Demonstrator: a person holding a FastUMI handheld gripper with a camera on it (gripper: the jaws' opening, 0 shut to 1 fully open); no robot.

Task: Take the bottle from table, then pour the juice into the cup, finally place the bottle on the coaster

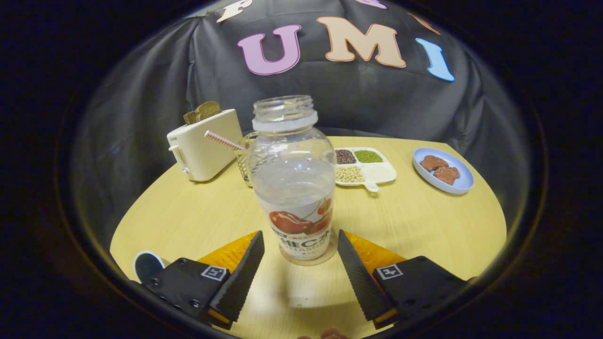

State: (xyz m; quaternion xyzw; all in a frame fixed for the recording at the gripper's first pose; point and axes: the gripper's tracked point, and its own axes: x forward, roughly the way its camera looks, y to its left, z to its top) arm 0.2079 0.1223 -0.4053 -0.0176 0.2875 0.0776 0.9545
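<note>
The bottle [294, 188] stands upright on a round coaster [308, 260] near the tabletop's [424, 226] front edge, its long axis vertical and its mouth uncapped. It sits just ahead of the gripper [300, 247], centred on the gap. The fingers are spread apart, one on each side of the bottle's base, touching nothing. The cup [246, 162], holding a straw [224, 140], stands directly behind the bottle, beside the toaster [205, 143].

gripper [300, 245] level and low, fingers [245, 268] spread wide, gripping nothing
</note>
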